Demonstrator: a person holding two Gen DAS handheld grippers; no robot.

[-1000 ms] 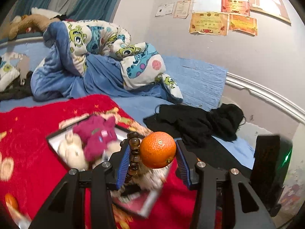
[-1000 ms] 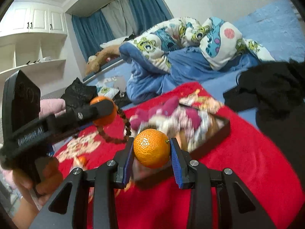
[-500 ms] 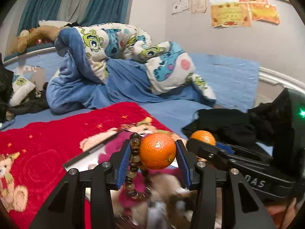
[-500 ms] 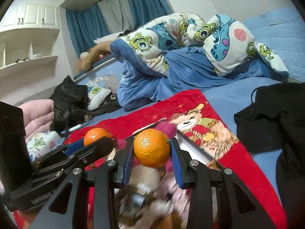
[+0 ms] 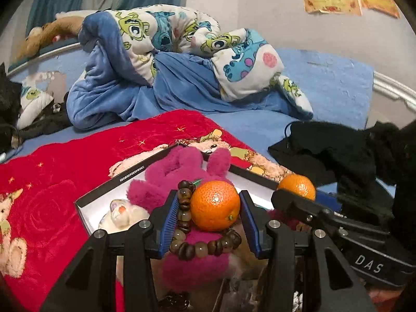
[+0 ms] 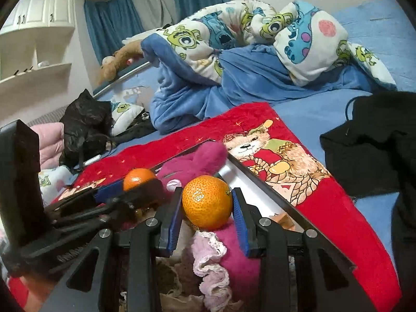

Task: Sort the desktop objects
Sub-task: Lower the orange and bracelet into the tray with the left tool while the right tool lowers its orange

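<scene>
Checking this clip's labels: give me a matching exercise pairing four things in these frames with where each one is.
Things:
1. bead bracelet
2. pink plush toy
3. black garment
4. red blanket

Places:
A. lying inside the open box
B. spread on the blue bed under the box
C. pinched with an orange in the left hand-held gripper
D. on the blue sheet, beside the red blanket

Pairs: 1-C, 2-A, 3-D, 4-B
</scene>
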